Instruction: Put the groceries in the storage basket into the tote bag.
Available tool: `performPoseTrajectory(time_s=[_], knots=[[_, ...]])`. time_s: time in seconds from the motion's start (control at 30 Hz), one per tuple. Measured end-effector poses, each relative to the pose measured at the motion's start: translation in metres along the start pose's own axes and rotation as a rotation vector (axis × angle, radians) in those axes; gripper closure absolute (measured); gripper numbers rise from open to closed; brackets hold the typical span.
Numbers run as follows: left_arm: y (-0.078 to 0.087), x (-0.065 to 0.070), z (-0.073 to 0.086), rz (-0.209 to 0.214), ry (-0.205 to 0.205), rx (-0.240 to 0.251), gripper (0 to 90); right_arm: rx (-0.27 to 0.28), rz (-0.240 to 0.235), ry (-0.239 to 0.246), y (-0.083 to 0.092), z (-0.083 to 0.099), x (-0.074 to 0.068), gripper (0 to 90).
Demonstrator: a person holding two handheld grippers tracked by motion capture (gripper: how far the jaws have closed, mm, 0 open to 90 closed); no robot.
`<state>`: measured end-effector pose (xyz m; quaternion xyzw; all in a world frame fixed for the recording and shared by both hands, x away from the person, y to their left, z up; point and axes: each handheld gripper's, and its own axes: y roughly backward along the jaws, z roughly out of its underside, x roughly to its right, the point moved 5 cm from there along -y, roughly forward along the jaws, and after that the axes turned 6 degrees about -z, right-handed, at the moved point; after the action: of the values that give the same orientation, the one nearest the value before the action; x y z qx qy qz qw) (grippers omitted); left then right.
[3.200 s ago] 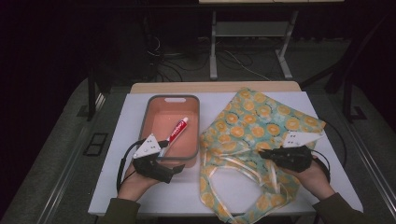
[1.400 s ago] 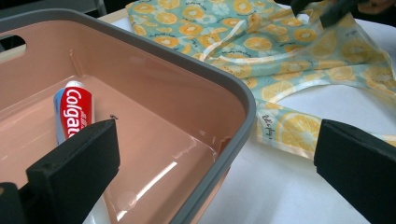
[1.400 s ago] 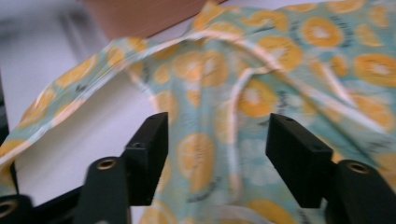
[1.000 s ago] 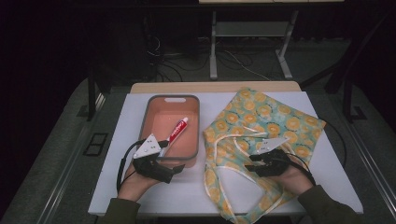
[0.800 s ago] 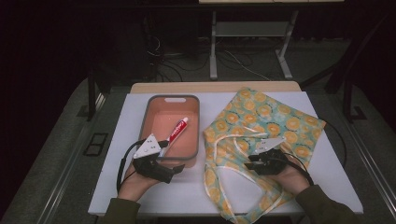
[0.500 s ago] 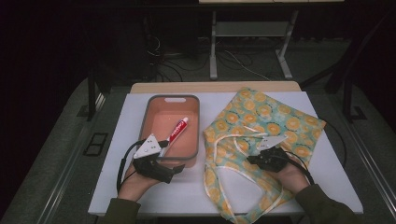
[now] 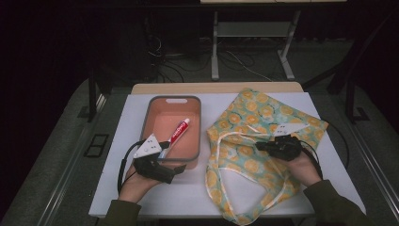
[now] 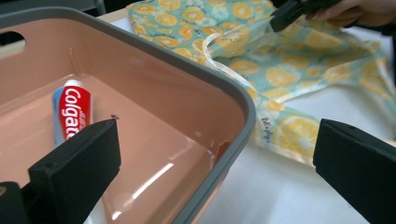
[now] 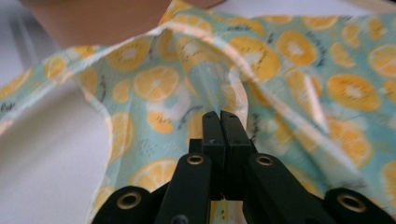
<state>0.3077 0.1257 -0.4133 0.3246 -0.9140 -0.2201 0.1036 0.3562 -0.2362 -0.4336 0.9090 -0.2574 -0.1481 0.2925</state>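
A teal cloth bag (image 7: 263,117) printed with orange slices lies flat on the right of the white table, its cream handles looped toward me. My right gripper (image 7: 258,147) is shut on a fold of the bag's fabric (image 9: 205,88), which rises into a small ridge at the tips (image 9: 220,116). A pink bin with a grey rim (image 7: 150,113) stands to the left, a red and white toothpaste tube (image 7: 178,132) lying inside it. My left gripper (image 7: 173,157) is open, its jaws astride the bin's near right corner (image 8: 233,140), touching nothing. The tube (image 8: 70,112) lies beyond the left jaw.
The white table board (image 7: 136,188) ends just in front of my hands. Behind it runs a wooden strip (image 7: 216,87), then dark floor with cables and a metal stand (image 7: 254,33). The right hand and its gripper (image 8: 289,9) appear at the top of the left gripper view.
My right gripper slid left across the bag, closed on a fold of fabric, then drew it slightly up and away from me. The left hand and the bin stayed still.
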Motion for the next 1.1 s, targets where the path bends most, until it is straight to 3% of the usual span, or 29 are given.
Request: performPoseTrajectory(time_s=[0.1,0.23,0.37,0.47,0.63,0.8,1.1], knots=[[0.001,-0.003,-0.009,-0.014,-0.002,-0.015,0.2,0.036,0.006,-0.009,0.009,-0.009,0.007,89.7],[0.0,-0.008,-0.033,-0.026,-0.023,-0.009,1.6,0.073,0.009,-0.019,0.013,-0.019,0.014,89.6],[-0.011,-0.023,-0.055,-0.058,-0.046,-0.042,6.0,0.087,0.01,-0.022,0.012,-0.022,0.017,89.6],[-0.022,-0.038,-0.062,-0.102,-0.045,-0.062,12.6,0.086,0.009,-0.02,0.013,-0.021,0.017,89.6],[-0.049,-0.066,-0.052,-0.168,-0.002,-0.144,22.3,0.094,0.003,-0.029,0.014,-0.021,0.017,89.6],[-0.073,-0.084,-0.033,-0.214,0.018,-0.272,30.1,0.095,0.001,-0.026,0.014,-0.021,0.018,89.6],[-0.096,-0.087,-0.012,-0.259,-0.018,-0.491,42.4,0.095,0.004,-0.023,0.015,-0.02,0.017,89.6]])
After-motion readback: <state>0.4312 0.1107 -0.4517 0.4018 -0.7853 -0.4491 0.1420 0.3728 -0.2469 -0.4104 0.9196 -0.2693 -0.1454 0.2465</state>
